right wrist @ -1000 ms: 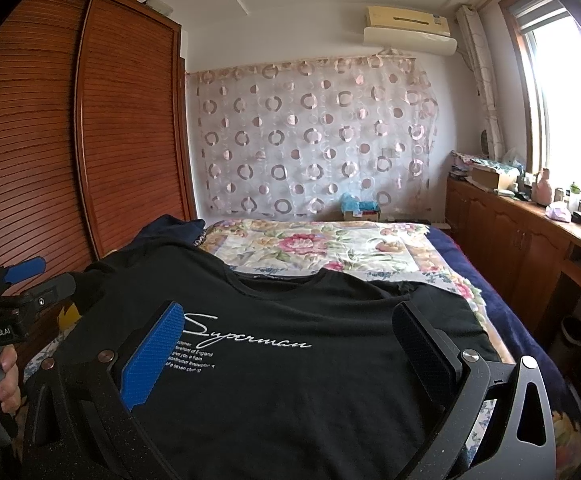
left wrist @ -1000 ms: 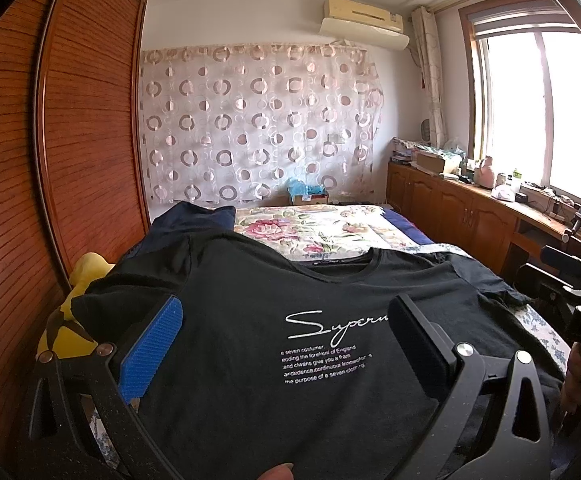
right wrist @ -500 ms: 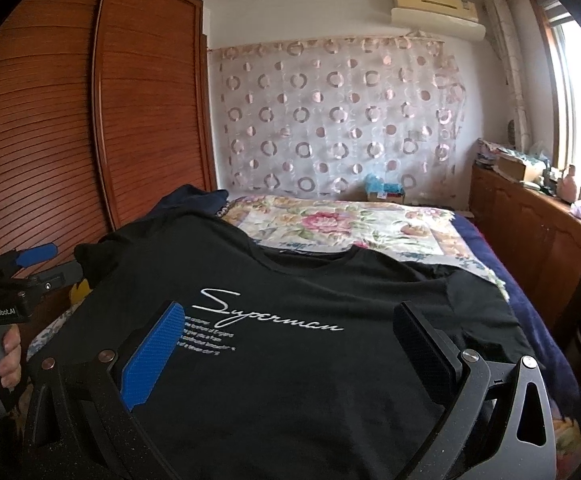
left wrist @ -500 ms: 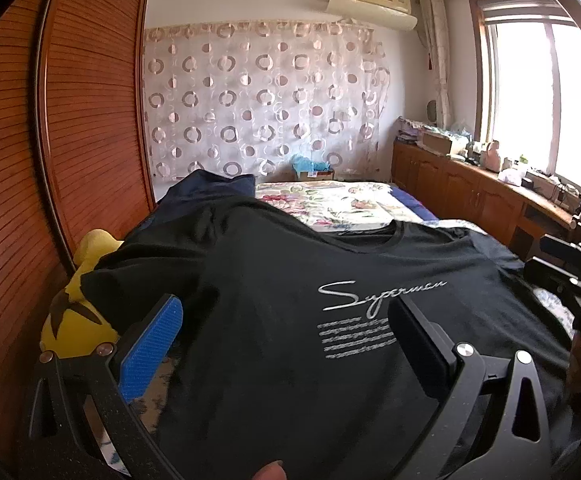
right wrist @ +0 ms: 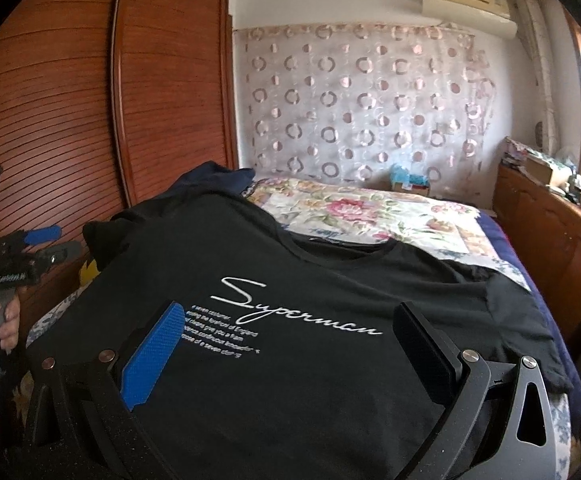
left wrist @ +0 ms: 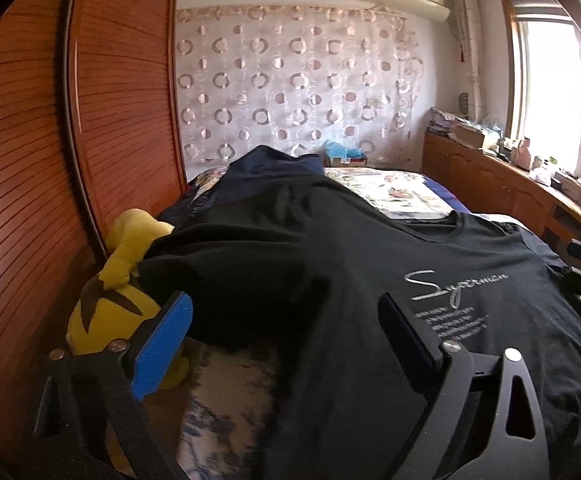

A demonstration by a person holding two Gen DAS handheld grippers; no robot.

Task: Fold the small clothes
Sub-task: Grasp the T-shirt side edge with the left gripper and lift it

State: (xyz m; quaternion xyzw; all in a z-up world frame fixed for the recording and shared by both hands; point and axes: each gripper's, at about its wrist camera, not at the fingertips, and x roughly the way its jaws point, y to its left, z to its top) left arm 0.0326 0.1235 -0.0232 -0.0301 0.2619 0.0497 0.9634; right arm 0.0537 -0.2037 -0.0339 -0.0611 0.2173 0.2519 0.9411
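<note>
Our left claw (left wrist: 286, 344), jaws wide, just narrowing, empty, hovers nearest the black cotton T-shirt's (left wrist: 370, 280) left sleeve beside the yellow plush toy (left wrist: 114, 304); right claw (right wrist: 290, 344) gapes empty.

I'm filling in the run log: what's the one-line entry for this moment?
stage: pre-grasp | black T-shirt: spread flat on bed | left tool: open, closing, empty | right tool: open, empty

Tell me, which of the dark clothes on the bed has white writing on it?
The black T-shirt spread flat at the front has it: white "Superman" script with small lines beneath. The navy garment bunched up behind it, by the wardrobe, shows no writing.
</note>
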